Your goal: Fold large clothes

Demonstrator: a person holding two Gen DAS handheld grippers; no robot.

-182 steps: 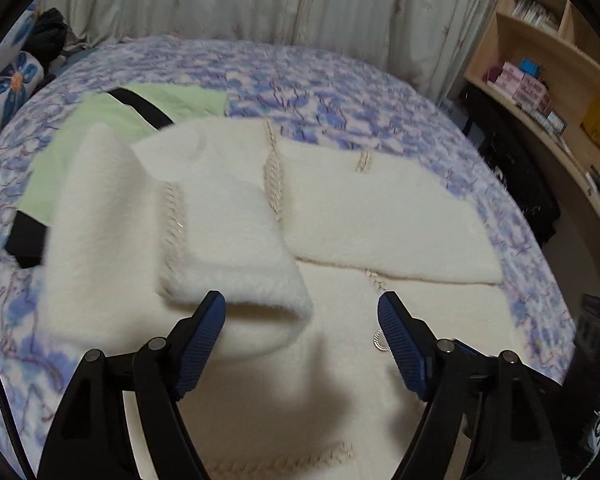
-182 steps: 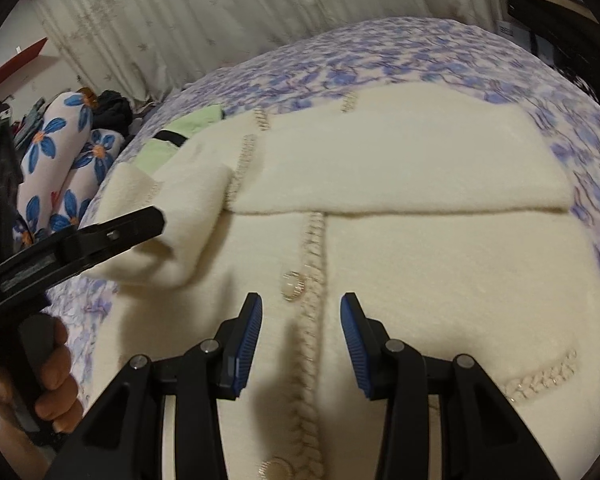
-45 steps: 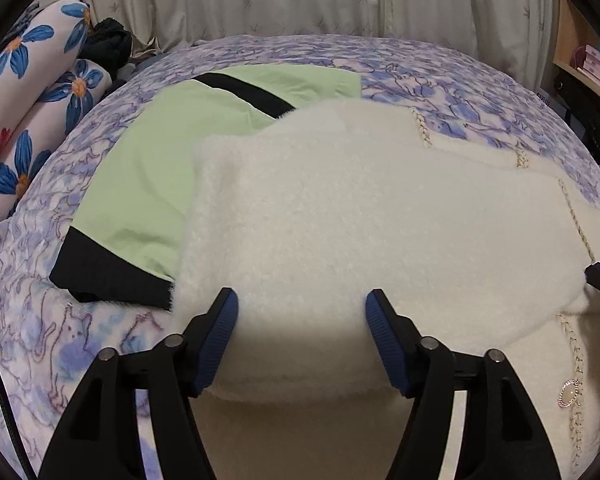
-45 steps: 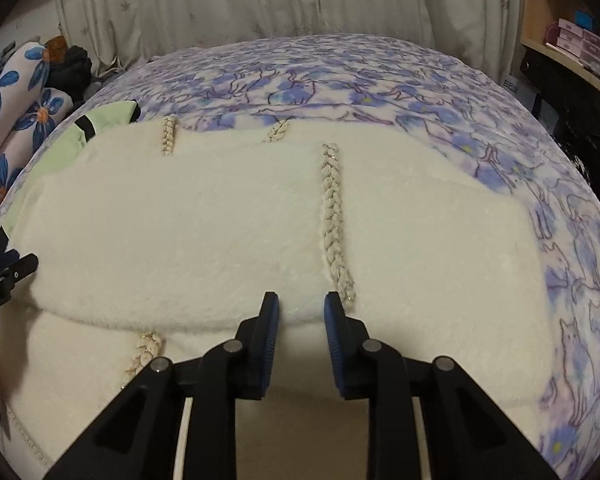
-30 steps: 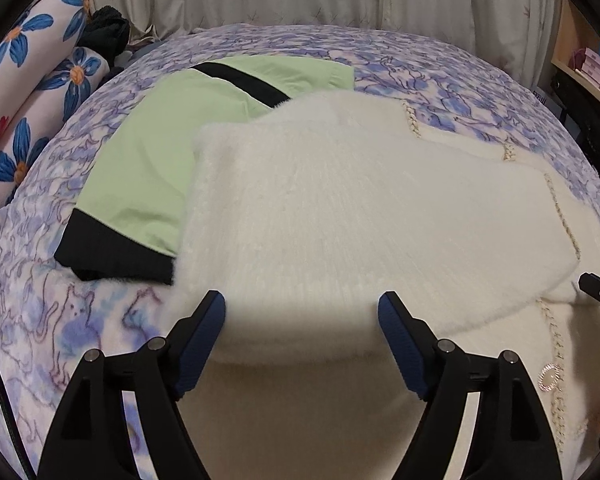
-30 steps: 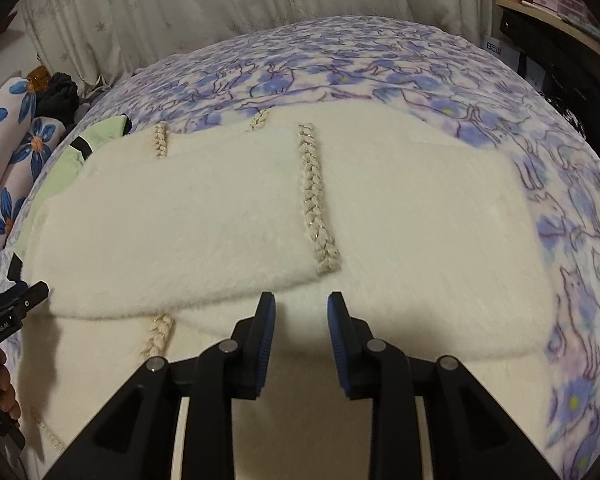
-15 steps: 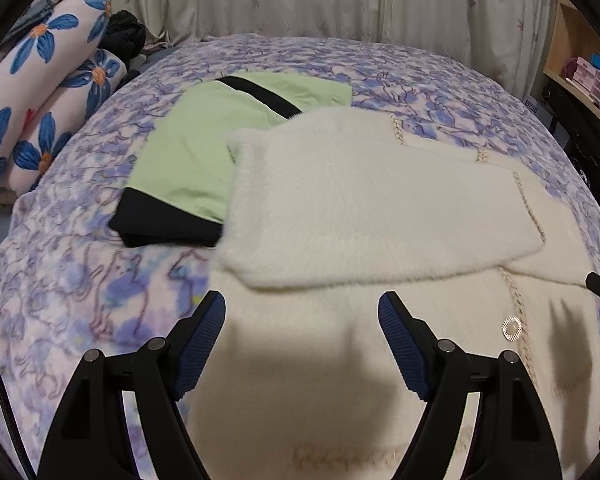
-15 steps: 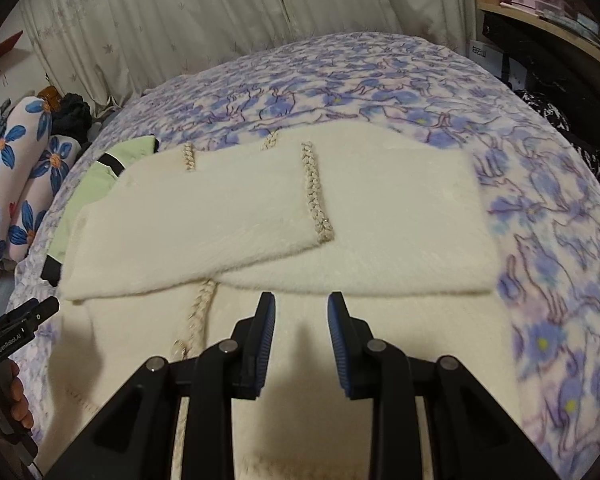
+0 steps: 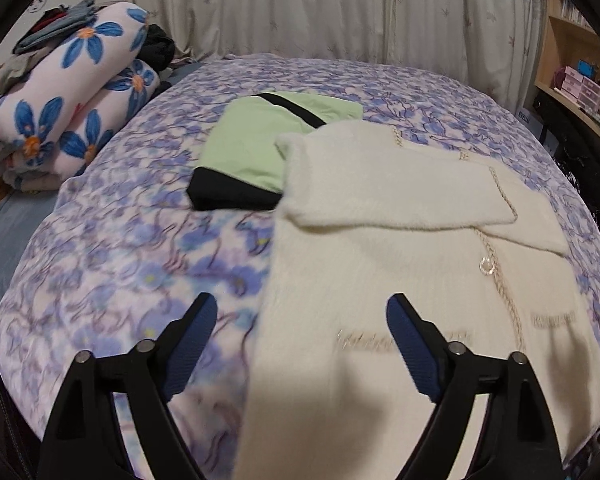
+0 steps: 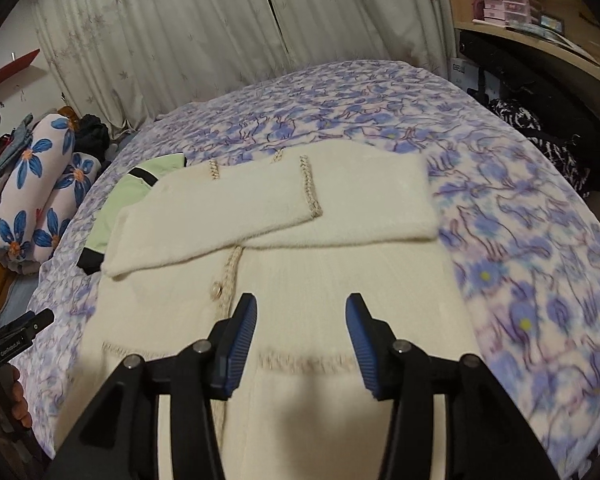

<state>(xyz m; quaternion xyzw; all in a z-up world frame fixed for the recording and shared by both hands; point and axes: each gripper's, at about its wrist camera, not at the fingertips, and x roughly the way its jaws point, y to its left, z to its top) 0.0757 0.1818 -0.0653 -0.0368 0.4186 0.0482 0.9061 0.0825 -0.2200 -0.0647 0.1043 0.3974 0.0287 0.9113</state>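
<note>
A fluffy cream cardigan (image 9: 400, 264) with braided trim lies flat on the bed, both sleeves folded across its chest; it also shows in the right wrist view (image 10: 300, 240). My left gripper (image 9: 300, 328) is open and empty, held above the cardigan's lower left edge. My right gripper (image 10: 302, 328) is open and empty, held above the cardigan's lower front near the hem trim. A button (image 9: 486, 265) sits on the braided placket.
A folded green garment with black bands (image 9: 260, 152) lies under the cardigan's left shoulder. The bed has a purple floral cover (image 9: 140, 240). A rolled flowered blanket (image 9: 68, 112) lies at the left. Wooden shelves (image 10: 540, 20) and dark clothes (image 10: 552, 140) stand at the right.
Both grippers have drawn back toward the cardigan's hem and risen, leaving the folded sleeves lying flat. The right gripper's jaws have opened wider.
</note>
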